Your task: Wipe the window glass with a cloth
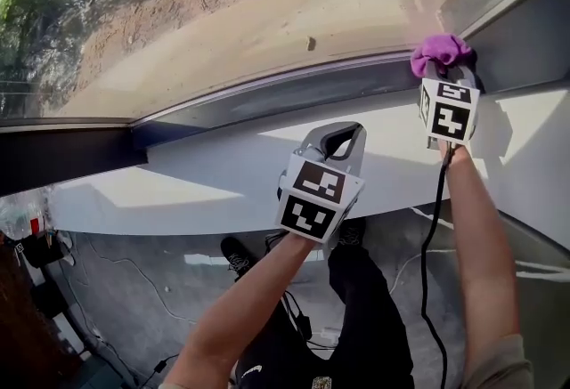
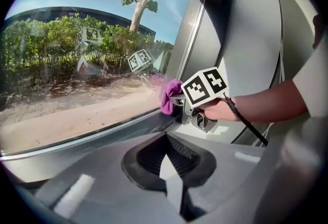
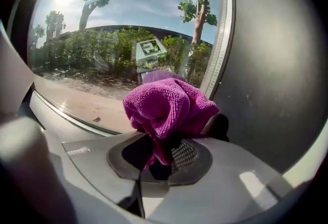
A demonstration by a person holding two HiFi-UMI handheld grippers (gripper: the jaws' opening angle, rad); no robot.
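In rt claw [image 3: 164, 159]: bunched fuzzy cloth [image 3: 166, 107].

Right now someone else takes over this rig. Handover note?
Right hand-held gripper: shut on the purple cloth, at the lower right corner of the window glass, beside the frame.
Left hand-held gripper: shut, nothing in it, low by the sill, away from the glass.
Done: cannot tell how much has been wiped; no streaks show.
Left: probably sweep the cloth leftward across the pane.
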